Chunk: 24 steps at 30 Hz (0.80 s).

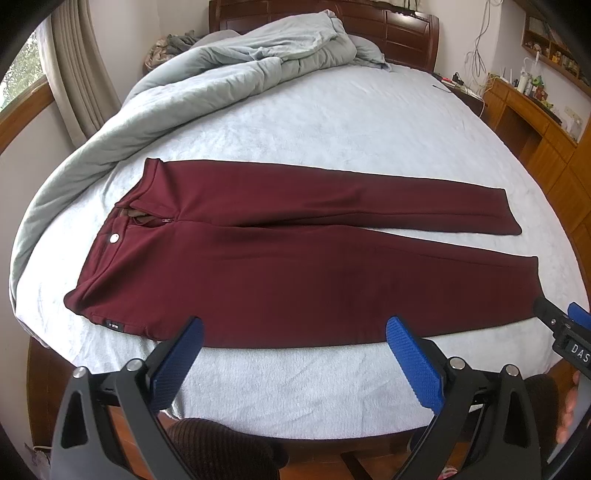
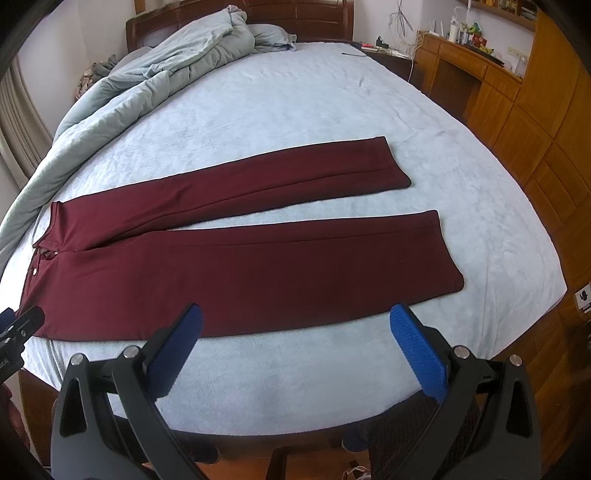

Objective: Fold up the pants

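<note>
Left gripper (image 1: 294, 330) hangs just off the near edge of the pants (image 1: 295, 266), blue pads (image 1: 177, 363) spread wide, nothing between them. Right gripper (image 2: 295, 319) same story: jaws apart, empty, hovering at the near edge of the pants (image 2: 240, 266) toward the hem end. Each tool peeks into the other's view at the frame edge, so they're side by side, left nearer the waistband, right nearer the cuffs.

Pants laid out flat on the pale blue bed sheet (image 1: 332, 122), front side up, waistband (image 1: 122, 229) to the left, legs running right. Fly looks undone, silver button (image 1: 114, 238) showing, zip (image 1: 166, 220) open w/ a bit of lining visible. Two legs lie apart in a narrow V, far leg (image 2: 258, 173) & near leg (image 2: 295, 266) not overlapping anywhere past the crotch. Fabric looks smooth, no big wrinkles.

Progress call: zero folds made so far. Spread-out stage looks done, everything else is left. Prob first job is a lengthwise fold, one leg over the other, then at least one fold across to bring cuffs toward the waist. Neither tool touching cloth yet.

Grey duvet (image 1: 221, 74) bunched beyond the pants toward the headboard (image 1: 406, 33), its edge close behind the waistband, not on the cloth. Wooden cabinets (image 2: 517, 129) off past the cuff end.
</note>
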Available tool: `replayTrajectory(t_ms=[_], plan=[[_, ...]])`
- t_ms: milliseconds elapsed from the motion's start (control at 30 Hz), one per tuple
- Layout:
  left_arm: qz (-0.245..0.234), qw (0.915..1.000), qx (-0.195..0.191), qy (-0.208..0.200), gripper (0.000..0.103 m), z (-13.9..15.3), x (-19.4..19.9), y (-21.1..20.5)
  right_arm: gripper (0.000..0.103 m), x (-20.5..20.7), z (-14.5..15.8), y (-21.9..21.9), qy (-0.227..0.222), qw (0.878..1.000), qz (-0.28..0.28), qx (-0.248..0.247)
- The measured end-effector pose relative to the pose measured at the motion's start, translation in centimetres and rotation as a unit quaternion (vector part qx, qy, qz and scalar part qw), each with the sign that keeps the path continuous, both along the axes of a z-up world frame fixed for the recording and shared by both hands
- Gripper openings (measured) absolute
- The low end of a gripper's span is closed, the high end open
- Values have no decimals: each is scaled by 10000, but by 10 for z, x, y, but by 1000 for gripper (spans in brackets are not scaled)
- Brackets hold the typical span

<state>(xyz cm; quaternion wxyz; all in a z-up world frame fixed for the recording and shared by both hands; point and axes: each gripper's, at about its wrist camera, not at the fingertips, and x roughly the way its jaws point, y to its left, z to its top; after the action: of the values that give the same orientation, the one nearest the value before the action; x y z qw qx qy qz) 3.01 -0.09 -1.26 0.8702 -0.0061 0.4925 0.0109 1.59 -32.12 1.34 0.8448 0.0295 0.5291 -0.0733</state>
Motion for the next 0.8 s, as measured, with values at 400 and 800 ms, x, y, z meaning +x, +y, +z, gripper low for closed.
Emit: replayTrajectory(t_ms=[400,800], plan=[[-40,10000,42,53,99,-6,13,-6,101,9,-5,-8,-27,9999,66,141],[-335,9991,-199,-138,99,-23,169,-48,101,179,-41,-144,-92,9998,-125,-98]])
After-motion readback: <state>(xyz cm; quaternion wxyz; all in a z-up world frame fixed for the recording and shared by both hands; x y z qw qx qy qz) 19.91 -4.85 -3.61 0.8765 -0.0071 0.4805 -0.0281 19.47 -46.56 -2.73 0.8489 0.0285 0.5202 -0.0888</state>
